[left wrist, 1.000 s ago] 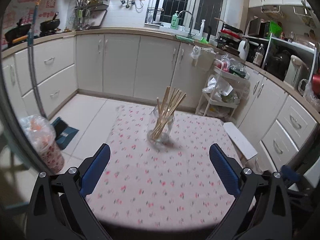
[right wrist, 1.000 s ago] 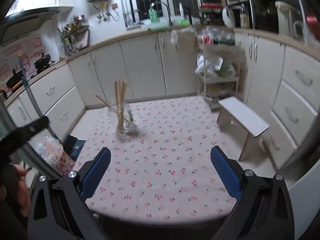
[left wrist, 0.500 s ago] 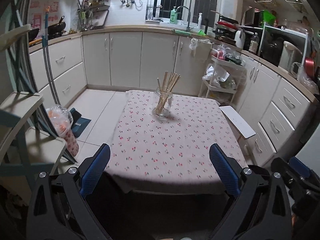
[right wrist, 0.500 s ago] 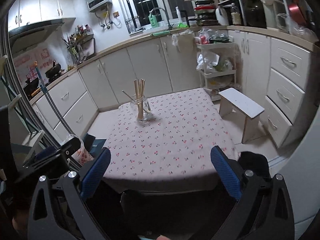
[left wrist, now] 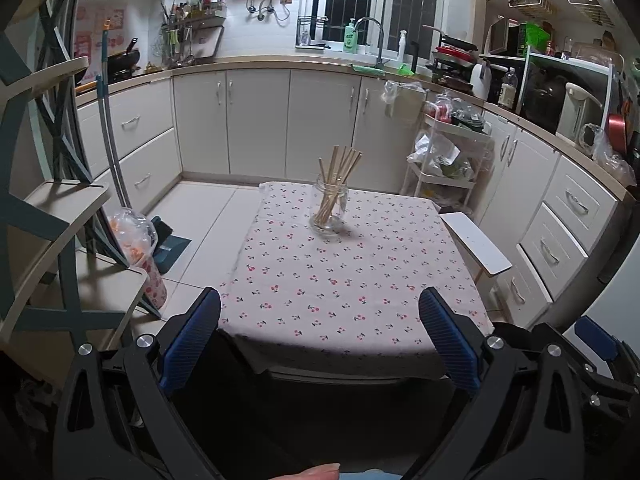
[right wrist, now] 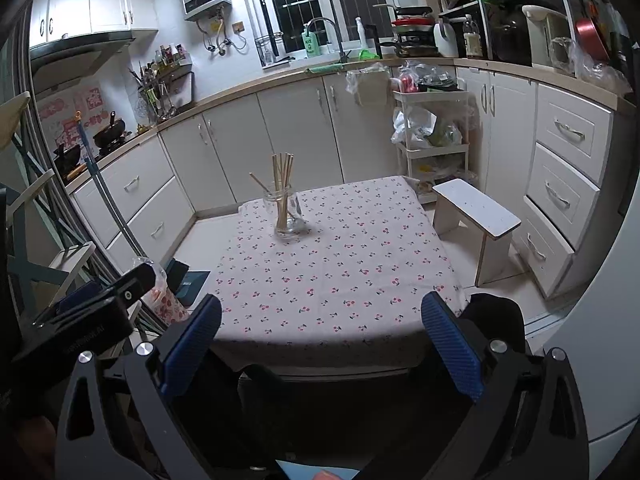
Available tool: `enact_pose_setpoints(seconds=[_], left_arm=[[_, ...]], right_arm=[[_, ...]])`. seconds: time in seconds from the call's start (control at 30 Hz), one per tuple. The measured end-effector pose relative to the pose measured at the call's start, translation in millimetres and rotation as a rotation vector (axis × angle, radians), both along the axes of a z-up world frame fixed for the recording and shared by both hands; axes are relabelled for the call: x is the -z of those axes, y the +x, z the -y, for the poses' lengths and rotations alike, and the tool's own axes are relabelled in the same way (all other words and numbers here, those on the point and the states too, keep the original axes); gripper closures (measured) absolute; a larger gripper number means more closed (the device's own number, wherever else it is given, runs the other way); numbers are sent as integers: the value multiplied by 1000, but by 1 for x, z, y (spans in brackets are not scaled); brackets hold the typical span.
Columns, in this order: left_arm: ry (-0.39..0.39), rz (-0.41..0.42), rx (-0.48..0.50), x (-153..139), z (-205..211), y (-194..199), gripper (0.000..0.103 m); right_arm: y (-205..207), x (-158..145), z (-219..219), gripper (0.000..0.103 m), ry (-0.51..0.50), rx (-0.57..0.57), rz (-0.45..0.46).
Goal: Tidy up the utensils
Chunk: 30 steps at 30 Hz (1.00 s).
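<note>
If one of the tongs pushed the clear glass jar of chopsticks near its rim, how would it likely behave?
The clear glass jar looks apt to tip: the wooden chopsticks stand well above its rim and lean to one side. It may drag the cherry-print tablecloth rather than slide. Being glass, it probably breaks if it falls.

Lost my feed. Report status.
Left gripper open, right gripper open, both empty. Wooden chopsticks upright in clear glass jar on cherry-print tablecloth. Nothing obstructing.

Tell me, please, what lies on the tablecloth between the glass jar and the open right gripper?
Nothing: in the right wrist view, only bare cherry-print tablecloth stretches from the glass jar of chopsticks to the right gripper.
</note>
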<state>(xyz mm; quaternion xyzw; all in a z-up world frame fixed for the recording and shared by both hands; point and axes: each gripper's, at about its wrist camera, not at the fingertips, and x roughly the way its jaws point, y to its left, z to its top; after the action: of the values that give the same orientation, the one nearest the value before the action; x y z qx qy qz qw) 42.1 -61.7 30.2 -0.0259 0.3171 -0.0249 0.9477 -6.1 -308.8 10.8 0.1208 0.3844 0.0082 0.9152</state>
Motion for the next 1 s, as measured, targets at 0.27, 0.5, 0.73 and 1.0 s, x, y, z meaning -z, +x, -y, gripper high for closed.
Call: enact_pose_setpoints(seconds=[0.27,0.5,0.73,1.0], left_arm=[[-13,16,17,-3,-2,-16,8],[-33,34,8,-8,-12,-22,8],[-33,38,-7,-10,-17,-24,8],[-34,35,-7,-10,-16,-25,8]], right_arm=[[-14,-13,-2,7,-16,16,28],[-19,-19,-5,7,-20,-1,49],[-21,-22,-8,7,-24,-5,56],[-22,-23,-9,7,-26,-7,56]])
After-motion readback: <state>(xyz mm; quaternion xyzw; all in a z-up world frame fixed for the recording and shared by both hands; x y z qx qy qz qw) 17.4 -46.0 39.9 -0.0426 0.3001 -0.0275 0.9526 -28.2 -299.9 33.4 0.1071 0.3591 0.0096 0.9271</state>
